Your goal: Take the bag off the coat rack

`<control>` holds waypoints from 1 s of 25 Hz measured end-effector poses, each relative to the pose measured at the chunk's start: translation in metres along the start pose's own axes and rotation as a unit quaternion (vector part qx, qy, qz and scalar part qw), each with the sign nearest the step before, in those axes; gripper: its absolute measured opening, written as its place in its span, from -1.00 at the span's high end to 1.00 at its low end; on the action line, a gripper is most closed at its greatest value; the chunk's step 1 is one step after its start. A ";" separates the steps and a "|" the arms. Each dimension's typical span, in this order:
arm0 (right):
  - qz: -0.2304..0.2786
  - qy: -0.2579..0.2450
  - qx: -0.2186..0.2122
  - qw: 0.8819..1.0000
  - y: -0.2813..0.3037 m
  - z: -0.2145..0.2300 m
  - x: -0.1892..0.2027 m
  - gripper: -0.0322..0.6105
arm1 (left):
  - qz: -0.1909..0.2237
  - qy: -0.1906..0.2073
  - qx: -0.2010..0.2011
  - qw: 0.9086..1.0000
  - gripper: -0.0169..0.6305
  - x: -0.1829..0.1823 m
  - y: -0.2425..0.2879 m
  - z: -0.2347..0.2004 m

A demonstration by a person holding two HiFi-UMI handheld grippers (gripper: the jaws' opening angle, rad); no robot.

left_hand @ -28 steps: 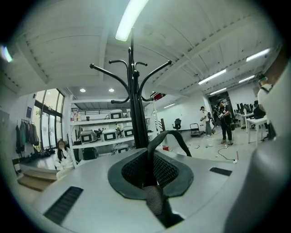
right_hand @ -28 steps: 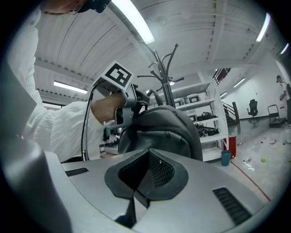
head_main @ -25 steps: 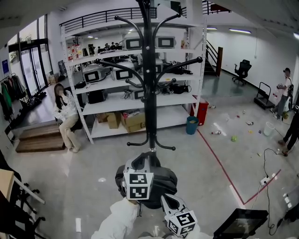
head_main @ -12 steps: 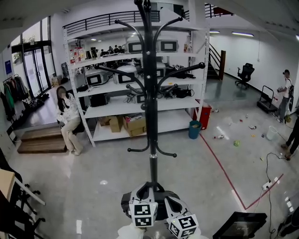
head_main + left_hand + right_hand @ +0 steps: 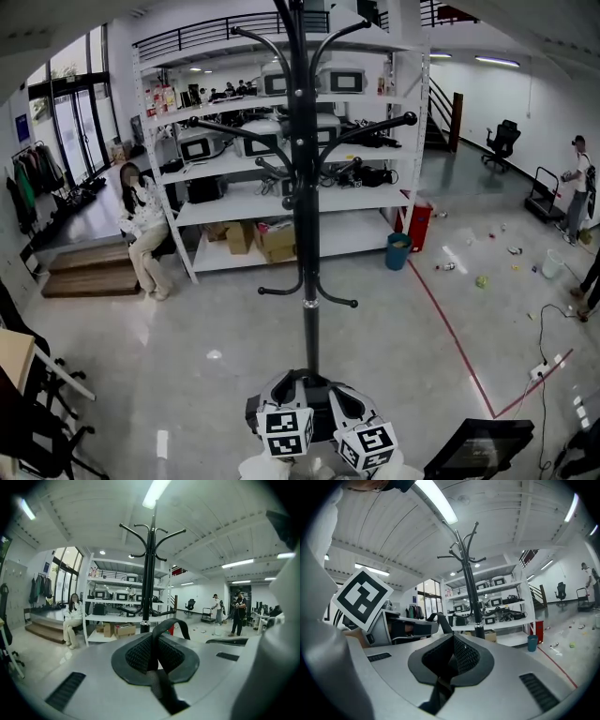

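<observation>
left tongs (image 5: 153,657) and right tongs (image 5: 449,662) each clamped on strap (image 5: 171,622); only head view shows bag (image 5: 315,397), before coat rack (image 5: 305,187)

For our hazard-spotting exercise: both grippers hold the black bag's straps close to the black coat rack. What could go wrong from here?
1. The left gripper and right gripper each pinch only a thin black webbing strap; the black fabric bag might slip free.
2. The black metal coat rack stands close ahead, its low curved hooks above the bag; lifting could snag a strap or tip the rack.
</observation>
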State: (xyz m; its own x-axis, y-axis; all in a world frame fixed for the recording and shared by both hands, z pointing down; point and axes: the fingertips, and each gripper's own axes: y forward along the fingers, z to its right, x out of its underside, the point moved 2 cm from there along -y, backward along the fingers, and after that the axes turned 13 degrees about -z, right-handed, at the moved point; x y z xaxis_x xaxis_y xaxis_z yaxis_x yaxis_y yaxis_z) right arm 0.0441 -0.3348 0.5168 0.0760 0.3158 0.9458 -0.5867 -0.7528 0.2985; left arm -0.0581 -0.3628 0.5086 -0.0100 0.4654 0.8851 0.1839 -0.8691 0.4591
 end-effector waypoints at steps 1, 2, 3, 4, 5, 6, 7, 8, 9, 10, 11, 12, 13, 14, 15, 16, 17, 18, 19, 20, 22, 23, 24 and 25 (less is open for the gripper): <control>0.002 0.000 0.001 1.000 0.000 0.000 -0.001 0.87 | -0.002 0.000 0.003 1.000 0.90 0.001 -0.001 0.000; 0.004 0.000 0.002 1.000 0.000 -0.001 -0.003 0.87 | -0.003 0.001 0.004 1.000 0.90 0.003 -0.003 0.000; 0.006 0.000 0.003 1.000 -0.001 -0.003 -0.003 0.87 | -0.003 0.002 0.003 1.000 0.90 0.005 -0.006 -0.001; 0.009 -0.001 0.005 1.000 -0.002 -0.005 -0.003 0.87 | -0.003 0.002 0.003 1.000 0.90 0.007 -0.009 -0.003; 0.010 -0.001 0.007 1.000 -0.004 -0.008 -0.003 0.87 | -0.002 0.001 0.002 1.000 0.90 0.008 -0.013 -0.004; 0.012 0.000 0.010 1.000 -0.006 -0.010 -0.002 0.87 | -0.001 0.001 0.003 1.000 0.90 0.010 -0.016 -0.004; 0.014 0.001 0.014 1.000 -0.008 -0.012 -0.001 0.87 | 0.001 0.002 0.004 1.000 0.90 0.010 -0.019 -0.005; 0.015 0.003 0.017 1.000 -0.009 -0.014 0.000 0.87 | 0.003 0.002 0.005 1.000 0.90 0.010 -0.021 -0.006; 0.016 0.005 0.021 1.000 -0.010 -0.015 0.000 0.87 | 0.005 0.002 0.005 1.000 0.90 0.010 -0.023 -0.008; 0.017 0.008 0.024 1.000 -0.009 -0.016 0.000 0.87 | 0.005 0.002 0.006 1.000 0.90 0.009 -0.024 -0.008; 0.017 0.010 0.027 0.999 -0.009 -0.015 0.000 0.87 | 0.005 0.002 0.009 1.000 0.90 0.007 -0.023 -0.008; 0.018 0.012 0.031 0.999 -0.009 -0.015 -0.001 0.87 | 0.005 0.001 0.013 1.000 0.90 0.006 -0.023 -0.008; 0.018 0.013 0.035 0.999 -0.011 -0.017 0.000 0.87 | 0.004 0.001 0.018 1.000 0.90 0.006 -0.025 -0.008; 0.018 0.013 0.038 0.999 -0.014 -0.023 0.003 0.87 | 0.004 0.002 0.023 1.000 0.90 0.010 -0.031 -0.009; 0.019 0.014 0.041 0.999 -0.017 -0.032 0.007 0.87 | 0.004 0.003 0.026 1.000 0.90 0.015 -0.038 -0.011; 0.020 0.015 0.043 0.999 -0.021 -0.041 0.010 0.87 | 0.003 0.004 0.029 1.000 0.90 0.020 -0.045 -0.014; 0.022 0.016 0.046 0.999 -0.025 -0.048 0.013 0.87 | 0.002 0.004 0.031 0.999 0.90 0.024 -0.052 -0.017; 0.023 0.018 0.049 0.998 -0.029 -0.054 0.016 0.87 | 0.001 0.004 0.034 0.999 0.90 0.027 -0.057 -0.018; 0.024 0.019 0.052 0.998 -0.032 -0.058 0.018 0.87 | 0.000 0.005 0.037 0.999 0.90 0.030 -0.061 -0.019; 0.024 0.021 0.056 0.998 -0.035 -0.061 0.020 0.87 | -0.002 0.006 0.041 0.999 0.90 0.033 -0.064 -0.019; 0.022 0.020 0.066 0.997 -0.040 -0.065 0.025 0.87 | -0.004 0.008 0.048 0.999 0.90 0.038 -0.070 -0.017; 0.020 0.020 0.070 0.997 -0.042 -0.068 0.027 0.87 | -0.005 0.010 0.051 0.999 0.90 0.040 -0.073 -0.016; 0.019 0.019 0.074 0.997 -0.044 -0.070 0.029 0.87 | -0.006 0.010 0.053 0.998 0.90 0.041 -0.075 -0.016; 0.017 0.018 0.077 0.997 -0.045 -0.073 0.030 0.87 | -0.007 0.011 0.055 0.998 0.90 0.043 -0.078 -0.017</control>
State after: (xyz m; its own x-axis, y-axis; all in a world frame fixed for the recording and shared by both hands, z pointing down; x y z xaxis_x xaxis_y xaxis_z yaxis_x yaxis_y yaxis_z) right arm 0.0139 -0.2488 0.5227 0.0266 0.3067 0.9514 -0.4574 -0.8426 0.2844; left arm -0.0892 -0.2780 0.5125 -0.0352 0.4728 0.8805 0.2900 -0.8383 0.4617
